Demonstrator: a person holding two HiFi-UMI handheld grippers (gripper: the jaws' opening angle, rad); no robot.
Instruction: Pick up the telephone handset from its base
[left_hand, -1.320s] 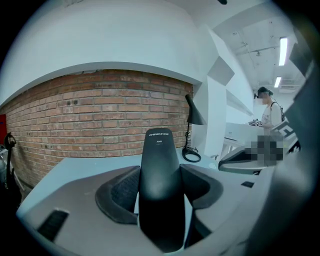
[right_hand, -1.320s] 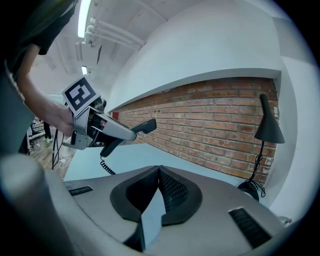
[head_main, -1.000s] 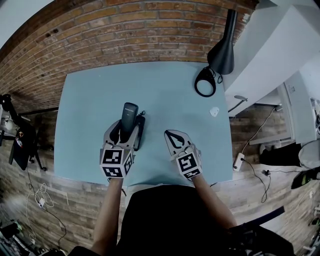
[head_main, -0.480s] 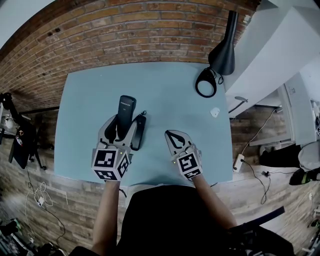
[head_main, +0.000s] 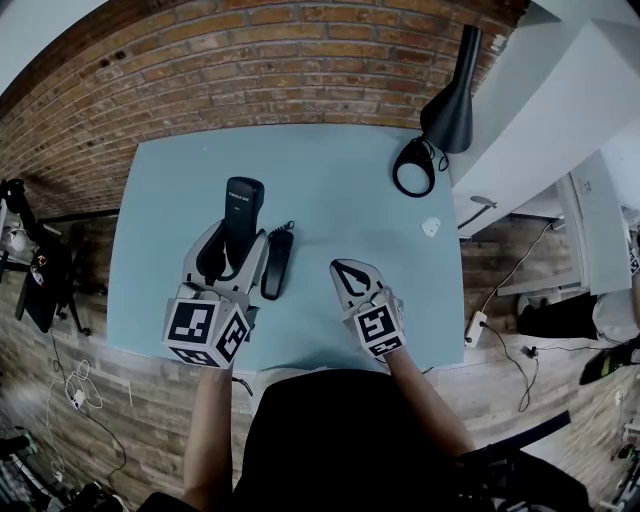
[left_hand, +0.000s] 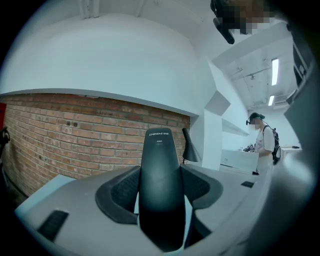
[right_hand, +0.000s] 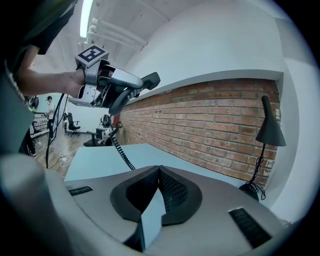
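A: Left tongs (head_main: 235, 245)?
B: Clamped on handset (head_main: 243, 200), held clear above base (head_main: 277, 262); base just right of them, on surface (head_main: 330, 180).
A: Right tongs (head_main: 350, 272)?
B: Closed, empty, right of base.
A: Handling?
B: Firm grip, straight lift; watch coiled cord (right_hand: 122, 155), likely to tug base.

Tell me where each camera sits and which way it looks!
Head view: on the person's head, looking steeply down at the table; both forearms, left gripper and right gripper show.
Left gripper view: on the left gripper, looking along its jaws at the gripped handset and brick wall; only jaws show.
Right gripper view: on the right gripper, looking over shut jaws across the table; the left hand shows.
Shared: all see the handset.
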